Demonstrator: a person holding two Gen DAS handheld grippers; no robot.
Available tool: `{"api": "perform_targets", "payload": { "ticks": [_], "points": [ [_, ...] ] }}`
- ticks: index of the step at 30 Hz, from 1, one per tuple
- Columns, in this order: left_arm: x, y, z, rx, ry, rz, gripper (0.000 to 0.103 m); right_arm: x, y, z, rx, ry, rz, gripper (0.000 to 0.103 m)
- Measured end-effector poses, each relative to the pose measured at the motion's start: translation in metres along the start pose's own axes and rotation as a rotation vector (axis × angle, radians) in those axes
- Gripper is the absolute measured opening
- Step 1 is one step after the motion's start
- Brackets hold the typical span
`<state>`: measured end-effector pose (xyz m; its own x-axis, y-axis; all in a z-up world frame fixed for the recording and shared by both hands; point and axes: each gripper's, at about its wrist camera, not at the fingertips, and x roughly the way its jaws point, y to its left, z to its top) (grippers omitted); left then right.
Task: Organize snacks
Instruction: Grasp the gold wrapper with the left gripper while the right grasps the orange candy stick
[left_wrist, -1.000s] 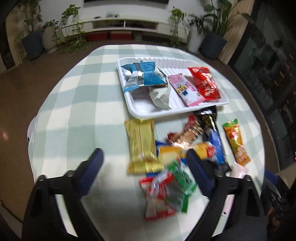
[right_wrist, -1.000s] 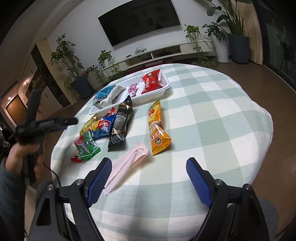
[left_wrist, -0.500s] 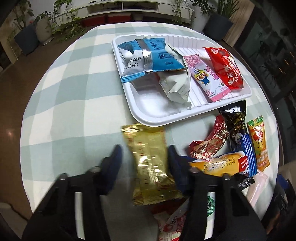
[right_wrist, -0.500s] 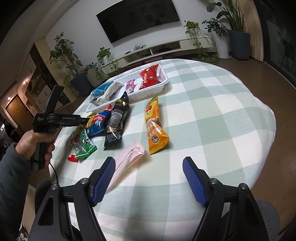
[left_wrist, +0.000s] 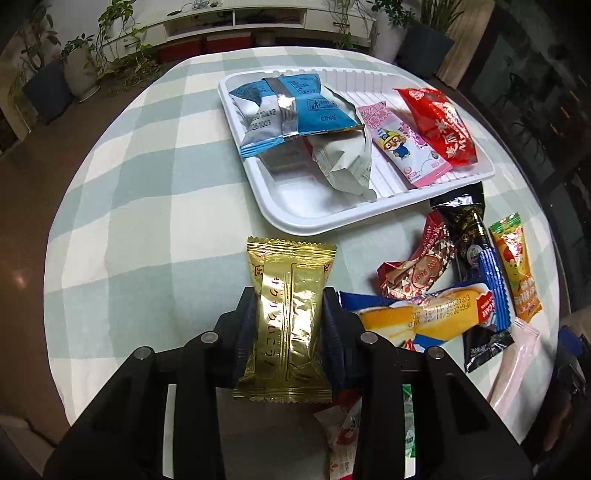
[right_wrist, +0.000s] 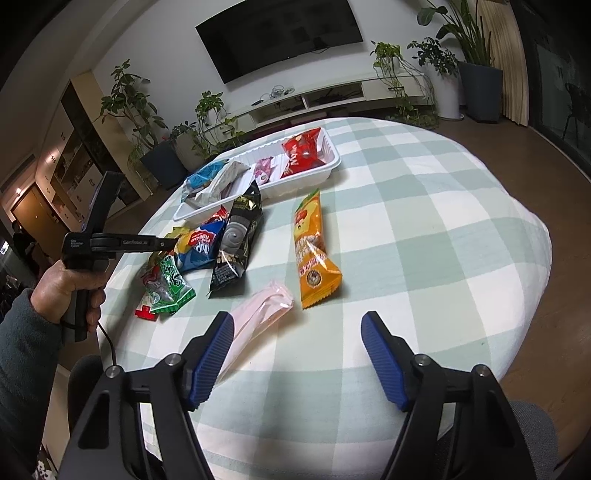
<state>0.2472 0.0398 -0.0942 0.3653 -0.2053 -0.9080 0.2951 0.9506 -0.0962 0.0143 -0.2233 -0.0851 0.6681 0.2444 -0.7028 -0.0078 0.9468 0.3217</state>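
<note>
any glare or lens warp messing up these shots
Left wrist view: glare on the gold packet in the left claw and on the blue packet's foil; fisheye bends the table edge. Right wrist view: dark corners, sharp centre, right claw empty.

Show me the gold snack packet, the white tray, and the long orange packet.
gold snack packet (left_wrist: 286, 314), left wrist view, middle of the wrapper's face.
white tray (left_wrist: 295, 201), left wrist view, bare floor near its front corner.
long orange packet (right_wrist: 312, 243), right wrist view, middle of the wrapper.
</note>
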Motion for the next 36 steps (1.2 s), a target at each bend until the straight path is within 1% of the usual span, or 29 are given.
{"api": "perform_targets", "payload": {
  "ticks": [4,8,12,14,16,20,23,31,34,36],
  "points": [
    [-0.013,0.008,-0.012,-0.032,-0.035,-0.031,0.033,0.004,-0.002,0.017,-0.031,-0.003,-0.022,0.074],
    [-0.025,0.014,-0.027,-0.069,-0.066,-0.064,0.033,0.016,-0.003,0.038,-0.062,0.023,-0.042,0.073],
    [-0.040,0.020,-0.041,-0.111,-0.107,-0.107,0.033,0.036,0.004,0.060,-0.126,0.059,-0.064,0.072],
    [-0.049,0.023,-0.049,-0.128,-0.128,-0.126,0.033,0.049,0.008,0.067,-0.159,0.093,-0.071,0.071],
    [-0.055,0.025,-0.056,-0.144,-0.142,-0.140,0.033,0.065,0.012,0.073,-0.186,0.127,-0.089,0.068],
    [-0.063,0.025,-0.070,-0.164,-0.158,-0.159,0.033,0.089,0.018,0.080,-0.233,0.173,-0.114,0.058],
    [-0.067,0.025,-0.079,-0.179,-0.166,-0.170,0.033,0.103,0.018,0.081,-0.242,0.204,-0.134,0.051],
    [-0.069,0.022,-0.088,-0.185,-0.179,-0.170,0.033,0.119,0.012,0.071,-0.248,0.261,-0.174,0.047],
    [-0.068,0.017,-0.091,-0.180,-0.178,-0.173,0.033,0.120,0.014,0.069,-0.268,0.251,-0.185,0.046],
    [-0.067,0.015,-0.092,-0.178,-0.175,-0.173,0.033,0.120,0.016,0.070,-0.275,0.251,-0.186,0.040]
  ]
}}
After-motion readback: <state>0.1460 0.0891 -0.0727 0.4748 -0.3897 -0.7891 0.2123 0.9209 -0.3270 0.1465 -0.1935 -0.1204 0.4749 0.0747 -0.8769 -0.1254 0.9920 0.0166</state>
